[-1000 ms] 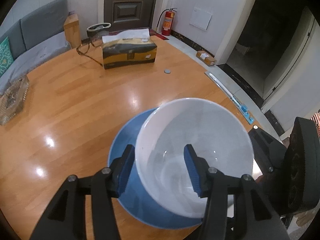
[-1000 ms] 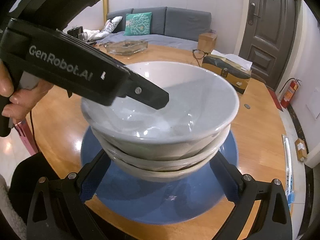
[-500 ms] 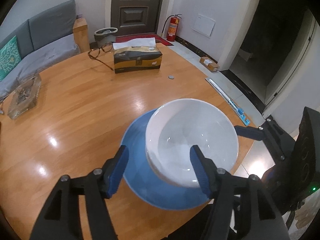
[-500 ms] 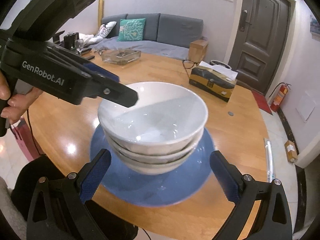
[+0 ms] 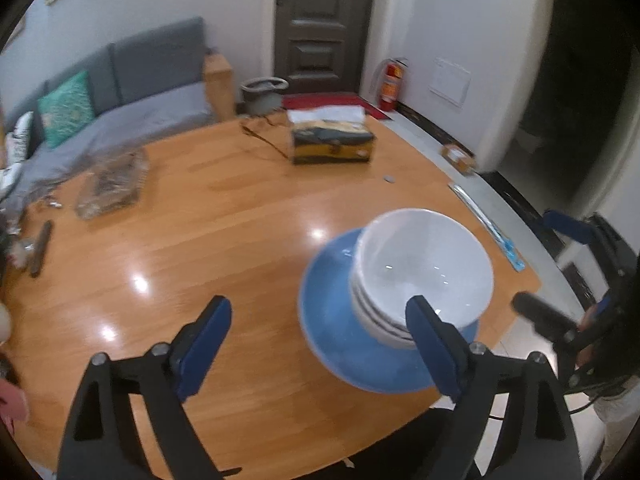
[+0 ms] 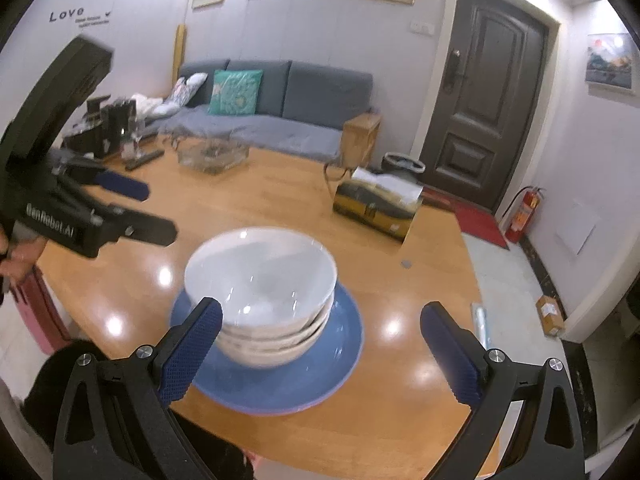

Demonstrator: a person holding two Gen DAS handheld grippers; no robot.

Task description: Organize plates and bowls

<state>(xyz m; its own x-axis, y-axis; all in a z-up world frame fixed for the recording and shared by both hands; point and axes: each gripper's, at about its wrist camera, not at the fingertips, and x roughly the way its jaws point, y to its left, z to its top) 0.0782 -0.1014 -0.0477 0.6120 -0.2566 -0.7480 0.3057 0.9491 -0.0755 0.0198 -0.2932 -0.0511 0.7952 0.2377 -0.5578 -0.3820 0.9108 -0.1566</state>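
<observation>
A stack of white bowls [image 5: 424, 276] stands on a blue plate [image 5: 336, 336] near the round wooden table's edge; the stack [image 6: 260, 292] and plate [image 6: 296, 380] also show in the right wrist view. My left gripper [image 5: 320, 344] is open and empty, pulled back above the table, left of the stack. My right gripper [image 6: 320, 352] is open and empty, raised in front of the bowls. Each gripper shows in the other's view, the right one [image 5: 568, 272] at the right side and the left one [image 6: 120, 212] at the left.
A tissue box [image 5: 332, 144] and glasses [image 5: 260, 132] lie at the table's far side. A glass tray [image 5: 112, 188] and a dark remote [image 5: 40, 248] lie to the left, a coin [image 5: 387, 178] beyond the bowls. The table edge [image 5: 520, 292] is close behind the plate.
My left gripper let go of the top bowl, opened wide and drew back to the left. My right gripper pulled back and up from the stack. The bowls stay on the plate.
</observation>
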